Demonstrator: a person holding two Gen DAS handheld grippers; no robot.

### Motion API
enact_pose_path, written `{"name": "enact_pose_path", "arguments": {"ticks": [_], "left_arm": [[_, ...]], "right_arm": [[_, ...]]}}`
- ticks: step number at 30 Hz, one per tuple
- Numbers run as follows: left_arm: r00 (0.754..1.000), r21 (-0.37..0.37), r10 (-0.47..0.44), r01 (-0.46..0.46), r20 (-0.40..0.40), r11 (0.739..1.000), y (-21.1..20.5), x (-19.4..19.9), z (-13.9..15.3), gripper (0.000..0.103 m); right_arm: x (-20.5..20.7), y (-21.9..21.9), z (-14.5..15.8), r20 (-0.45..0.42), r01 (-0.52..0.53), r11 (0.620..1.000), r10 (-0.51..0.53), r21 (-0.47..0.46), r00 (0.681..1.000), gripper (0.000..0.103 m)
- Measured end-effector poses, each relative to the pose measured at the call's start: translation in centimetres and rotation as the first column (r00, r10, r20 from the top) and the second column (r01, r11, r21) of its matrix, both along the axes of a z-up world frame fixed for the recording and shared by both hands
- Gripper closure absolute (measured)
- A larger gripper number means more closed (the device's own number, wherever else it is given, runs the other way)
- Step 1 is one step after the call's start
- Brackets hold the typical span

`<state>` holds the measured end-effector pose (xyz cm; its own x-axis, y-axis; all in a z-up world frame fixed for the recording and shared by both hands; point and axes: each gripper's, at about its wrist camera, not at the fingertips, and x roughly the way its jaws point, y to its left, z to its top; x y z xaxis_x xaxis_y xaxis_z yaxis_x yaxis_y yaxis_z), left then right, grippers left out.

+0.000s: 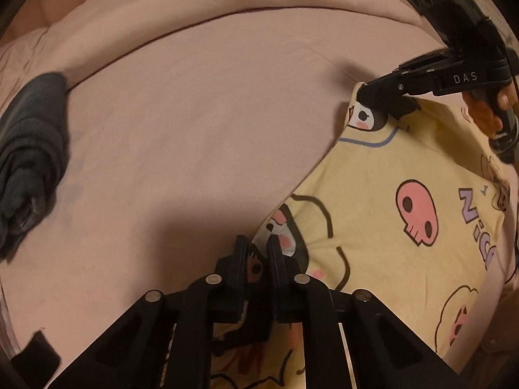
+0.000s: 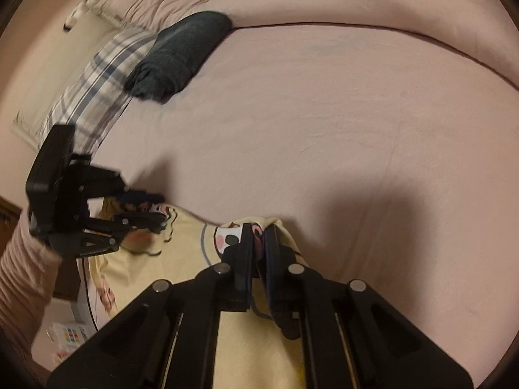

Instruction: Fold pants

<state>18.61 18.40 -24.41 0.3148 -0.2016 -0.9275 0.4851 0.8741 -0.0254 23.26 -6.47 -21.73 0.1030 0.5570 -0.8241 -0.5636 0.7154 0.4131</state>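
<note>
Yellow pants with cartoon prints point(image 1: 382, 201) lie on a pink bed sheet point(image 1: 194, 129). My left gripper point(image 1: 258, 243) is shut on one corner of the pants' edge. My right gripper point(image 1: 365, 92) shows at the upper right of the left wrist view, shut on the far corner of the same edge. In the right wrist view the right gripper point(image 2: 258, 231) pinches the pants point(image 2: 194, 259), and the left gripper point(image 2: 152, 207) holds the cloth at the left.
A folded dark garment point(image 1: 29, 159) lies on the sheet at the left; it also shows in the right wrist view point(image 2: 178, 55) beside a plaid pillow point(image 2: 97, 84). A rolled pink duvet point(image 1: 227, 0) runs along the back.
</note>
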Motion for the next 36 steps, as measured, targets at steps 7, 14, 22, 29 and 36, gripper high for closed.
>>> {"name": "enact_pose_path", "arguments": {"ticks": [7,14,22,29,36], "left_arm": [[0.998,0.111,0.049,-0.052,0.031,0.992,0.0,1.4,-0.5,0.084],[0.96,0.124,0.165,-0.196,0.224,0.973,1.2,-2.1,4.4,0.081],[0.986,0.02,0.134,-0.137,0.098,0.99,-1.4,-10.3,1.9,0.081],[0.974,0.164,0.221,-0.226,0.047,0.96,2.6,-9.7,-1.0,0.098],[0.988,0.238,0.149,-0.153,0.038,0.959,2.5,-9.3,-1.5,0.098]], "right_arm": [[1.0,1.6,-1.2,0.005,0.008,0.999,-0.008,-0.043,1.0,0.095],[-0.2,-4.9,3.7,0.064,0.146,0.986,-0.151,0.085,0.986,0.06],[-13.2,-18.1,3.7,0.168,0.346,0.937,-0.333,-0.054,0.928,0.056],[-15.8,-23.6,-0.7,0.212,0.417,0.872,-0.37,-0.257,0.905,0.062],[-16.9,-31.8,0.3,0.273,0.56,0.679,-0.491,-0.476,0.827,0.056]]}}
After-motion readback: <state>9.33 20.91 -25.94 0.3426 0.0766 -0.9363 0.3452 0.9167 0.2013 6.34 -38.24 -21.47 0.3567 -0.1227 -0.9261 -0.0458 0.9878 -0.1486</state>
